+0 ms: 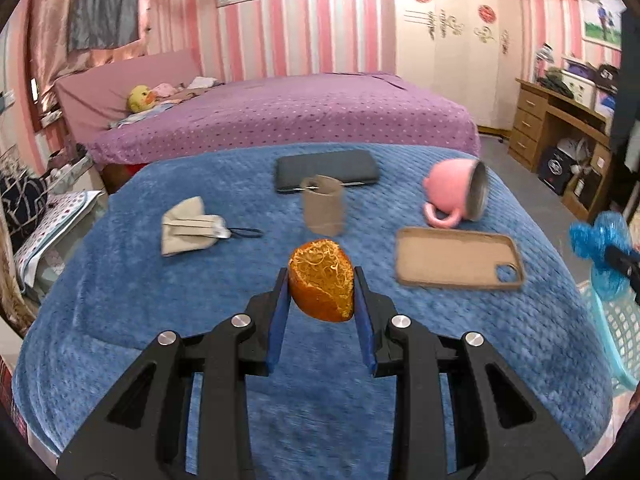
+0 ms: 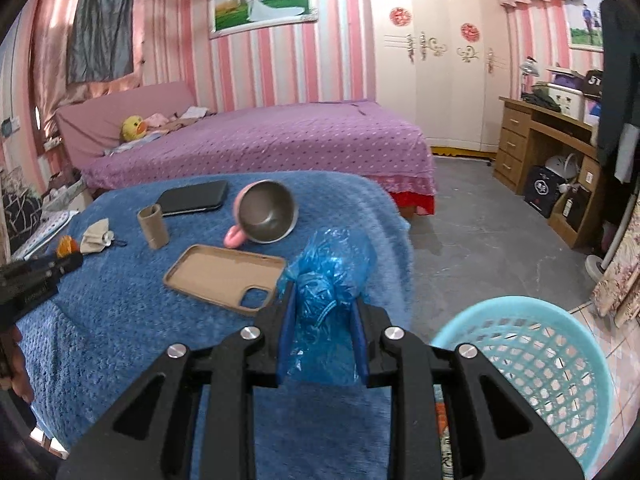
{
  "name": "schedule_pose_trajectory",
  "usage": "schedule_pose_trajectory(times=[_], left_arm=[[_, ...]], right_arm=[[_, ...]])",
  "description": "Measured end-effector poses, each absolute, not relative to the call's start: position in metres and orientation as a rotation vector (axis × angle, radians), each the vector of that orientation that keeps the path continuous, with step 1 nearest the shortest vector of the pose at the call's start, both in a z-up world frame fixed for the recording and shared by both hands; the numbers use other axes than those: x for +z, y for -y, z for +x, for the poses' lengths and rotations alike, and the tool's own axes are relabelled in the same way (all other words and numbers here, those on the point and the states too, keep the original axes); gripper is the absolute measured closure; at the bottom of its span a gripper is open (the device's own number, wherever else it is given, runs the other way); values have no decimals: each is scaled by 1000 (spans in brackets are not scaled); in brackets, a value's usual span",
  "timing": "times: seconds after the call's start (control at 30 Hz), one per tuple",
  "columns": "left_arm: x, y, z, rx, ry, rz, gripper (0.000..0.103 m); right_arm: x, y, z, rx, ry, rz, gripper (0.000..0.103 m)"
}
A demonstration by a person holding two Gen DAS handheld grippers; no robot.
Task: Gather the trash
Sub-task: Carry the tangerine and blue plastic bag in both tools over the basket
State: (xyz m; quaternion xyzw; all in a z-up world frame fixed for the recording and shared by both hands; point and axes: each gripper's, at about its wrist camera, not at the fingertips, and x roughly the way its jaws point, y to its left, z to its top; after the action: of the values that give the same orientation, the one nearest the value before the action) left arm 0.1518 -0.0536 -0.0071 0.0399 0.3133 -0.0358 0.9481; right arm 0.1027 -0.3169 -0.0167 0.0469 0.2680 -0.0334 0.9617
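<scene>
Orange peel [image 1: 322, 286] inner side up, crumpled blue plastic bag [image 2: 326, 280], both aloft; turquoise basket [image 2: 560, 360] floor-side.

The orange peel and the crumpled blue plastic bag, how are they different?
The orange peel is a stiff, curved orange piece with stringy pith; the crumpled blue plastic bag is thin, shiny and wrinkled. The peel sits in the left gripper; the bag is in the right gripper, nearer the turquoise basket. The bag looks bulkier. Both are pinched between blue pads, above the blue blanket.
</scene>
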Motion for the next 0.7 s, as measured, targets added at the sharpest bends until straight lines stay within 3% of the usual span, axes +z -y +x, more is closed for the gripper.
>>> schedule_pose_trajectory(times=[0.7], left_arm=[[-15, 119, 133, -122, -619, 127, 74]], right_arm=[[-24, 413, 59, -225, -539, 120, 78]])
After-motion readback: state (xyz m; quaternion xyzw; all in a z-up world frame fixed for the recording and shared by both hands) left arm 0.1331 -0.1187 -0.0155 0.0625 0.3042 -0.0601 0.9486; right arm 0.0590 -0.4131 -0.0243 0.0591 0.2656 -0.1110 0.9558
